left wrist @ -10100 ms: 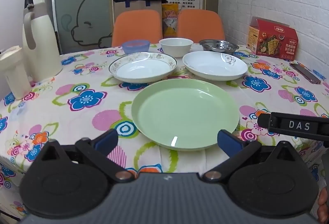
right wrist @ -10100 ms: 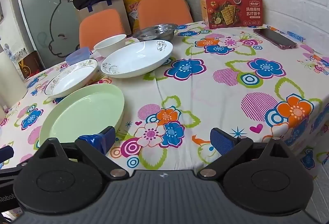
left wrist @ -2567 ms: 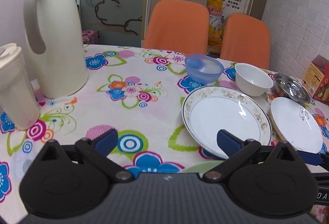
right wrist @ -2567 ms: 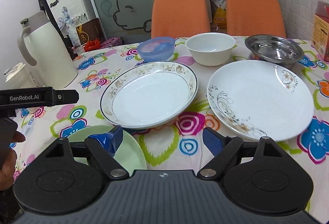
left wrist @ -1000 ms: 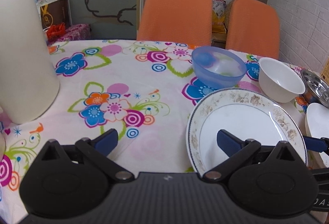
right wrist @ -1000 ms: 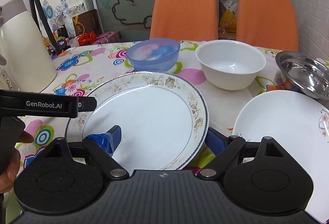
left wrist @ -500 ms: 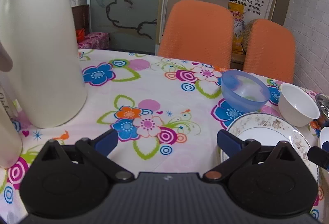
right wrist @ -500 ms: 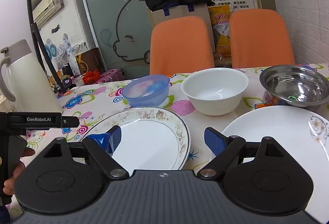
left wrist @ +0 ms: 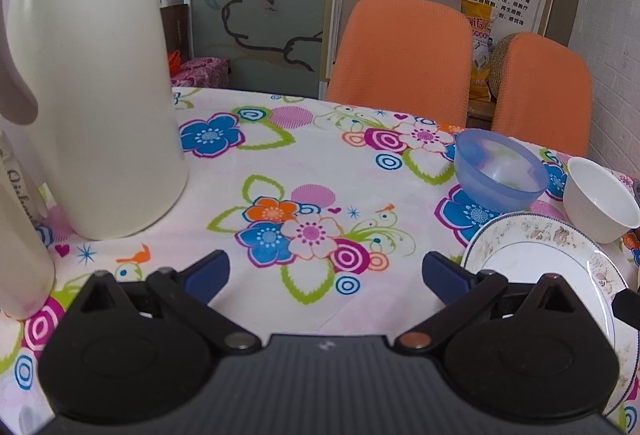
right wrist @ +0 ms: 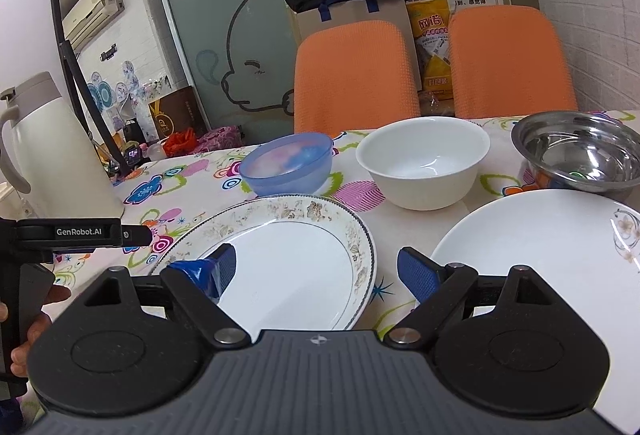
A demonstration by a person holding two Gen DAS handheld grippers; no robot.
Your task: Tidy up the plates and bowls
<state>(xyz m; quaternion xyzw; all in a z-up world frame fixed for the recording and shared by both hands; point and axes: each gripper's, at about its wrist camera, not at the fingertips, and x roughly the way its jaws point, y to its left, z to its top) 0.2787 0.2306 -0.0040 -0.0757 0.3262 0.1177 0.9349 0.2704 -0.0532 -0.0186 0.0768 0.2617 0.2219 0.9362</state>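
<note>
Plates and bowls lie spread over the flowered desk [left wrist: 304, 163], none stacked yet. Going left to right in the right wrist view: the blue bowl [right wrist: 287, 164] looks like light translucent plastic, easy to pinch at its rim. Just in front, the gold-rimmed plate [right wrist: 280, 263] is glazed, probably heavy, brittle and slick, best taken by its raised edge. The white bowl [right wrist: 423, 160] is likely ceramic too. The steel bowl [right wrist: 576, 155] should be light and tough. The white plate [right wrist: 552, 255] sits nearest. The left claw [left wrist: 325, 271] and right claw [right wrist: 316, 271] both stand apart, holding nothing.
</note>
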